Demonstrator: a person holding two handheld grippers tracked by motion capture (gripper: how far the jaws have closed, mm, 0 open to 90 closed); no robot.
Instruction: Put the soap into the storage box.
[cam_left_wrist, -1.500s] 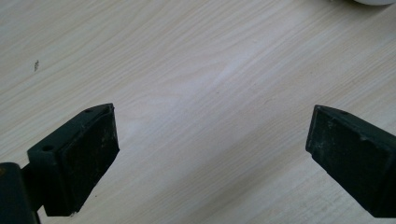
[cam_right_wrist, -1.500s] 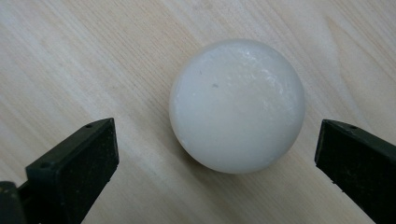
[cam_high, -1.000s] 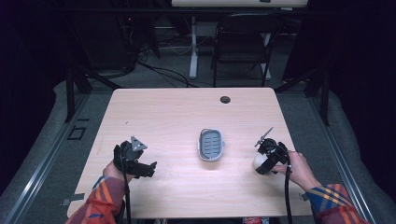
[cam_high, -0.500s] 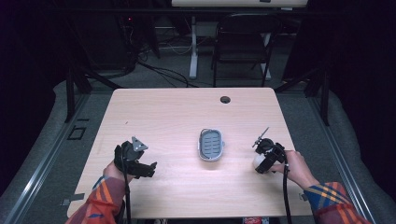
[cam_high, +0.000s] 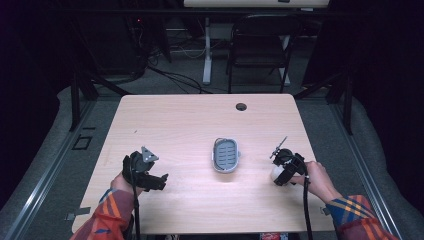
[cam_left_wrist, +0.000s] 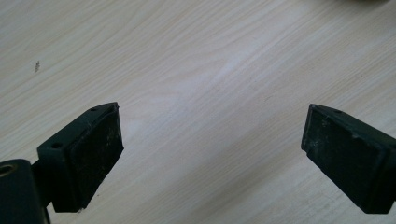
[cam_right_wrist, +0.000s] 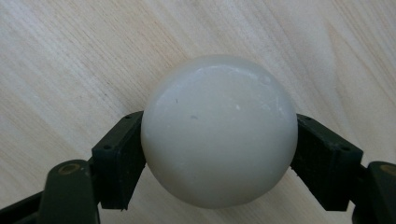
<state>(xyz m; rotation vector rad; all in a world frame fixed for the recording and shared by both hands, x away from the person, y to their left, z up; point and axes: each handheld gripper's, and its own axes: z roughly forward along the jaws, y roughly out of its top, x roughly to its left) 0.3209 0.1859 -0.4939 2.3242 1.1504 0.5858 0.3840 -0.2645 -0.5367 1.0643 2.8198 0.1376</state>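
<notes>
The right gripper (cam_right_wrist: 219, 140) is pinching a white ball (cam_right_wrist: 218, 130), with one black jaw pressed on each side of it at its widest part. That is a good place to hold a ball, because the jaws sit straight across from each other and the ball cannot easily pop up or down. The ball looks smooth and a bit shiny, so I think it could be slippery and might squirt out if the squeeze gets weak or moves off the middle. It keeps its round shape between the jaws, so it seems hard, not squishy. I cannot tell if it is heavy or light. It is creamy white all over, with a few tiny scratches and specks on its skin. In the high view the white ball (cam_high: 276, 173) is at the right side of the wooden table (cam_high: 190, 125), in the right gripper (cam_high: 281, 170), low over the wood; I cannot tell if it touches. A small grey oval tray (cam_high: 226, 155) with slots in it sits in the middle of the table, a little way to the left of the ball. The left gripper (cam_left_wrist: 212, 154) has its jaws spread wide apart with nothing between them, just bare wood below. It is near the left side of the table (cam_high: 145, 172).
</notes>
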